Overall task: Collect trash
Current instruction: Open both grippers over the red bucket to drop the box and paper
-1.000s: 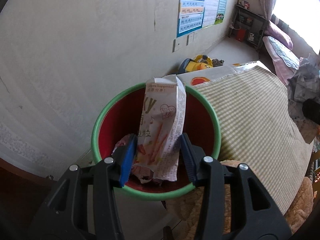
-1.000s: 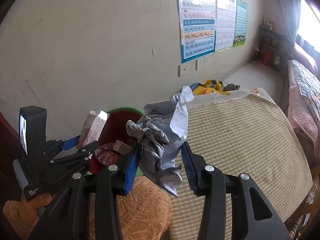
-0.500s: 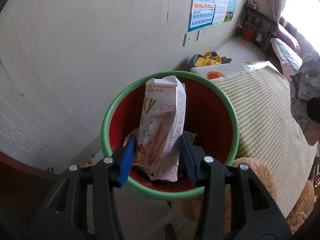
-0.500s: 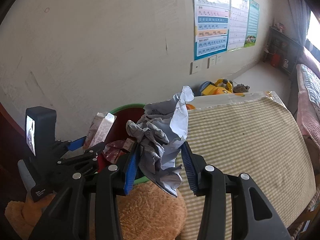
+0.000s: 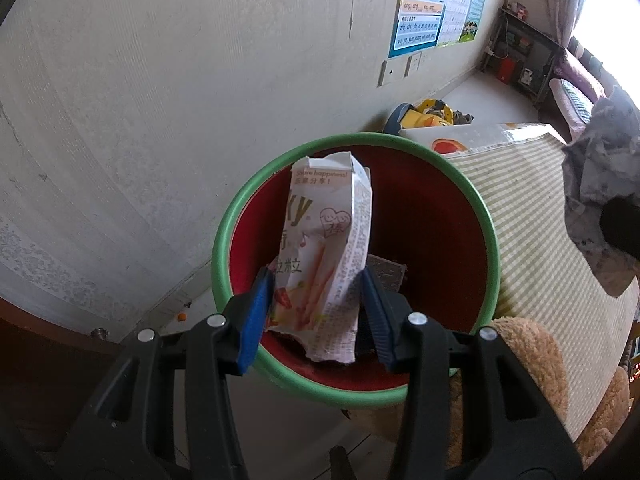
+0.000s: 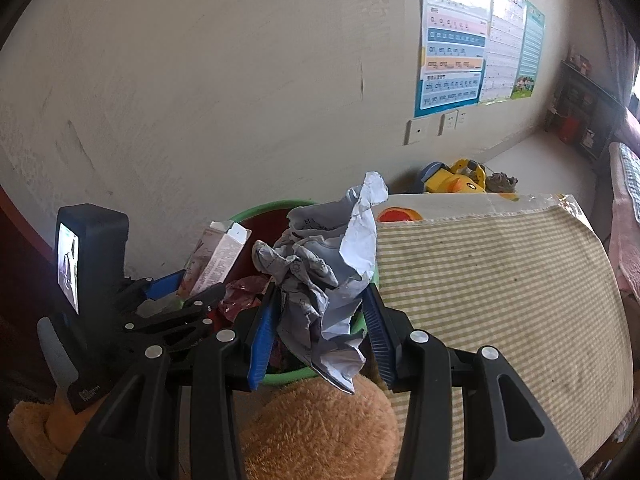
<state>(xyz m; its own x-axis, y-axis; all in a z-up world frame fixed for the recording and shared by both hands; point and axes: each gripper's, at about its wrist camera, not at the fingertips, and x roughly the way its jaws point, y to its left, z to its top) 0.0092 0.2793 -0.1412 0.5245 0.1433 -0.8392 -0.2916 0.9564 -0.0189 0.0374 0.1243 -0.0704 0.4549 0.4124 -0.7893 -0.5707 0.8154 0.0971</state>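
two claws, two bits of trash, one bin against the wall.

a pale scuffed wall fills the upper frames, posters [image 6: 454,52] at upper right; a striped cloth [image 6: 492,280] lies at right, tan plush [image 6: 320,428] at the bottom. i count one green-rimmed red bin [image 5: 486,216], mid-frame. my left claw [image 5: 318,312] pinches one snack box [image 5: 328,248], upright over the bin's mouth. my right claw [image 6: 320,328] pinches one crumpled paper [image 6: 324,272] at the bin's near rim. since a second ago the bin sits larger and more centred in the left view, and the posters have slid rightward in both views; both grips are unchanged.
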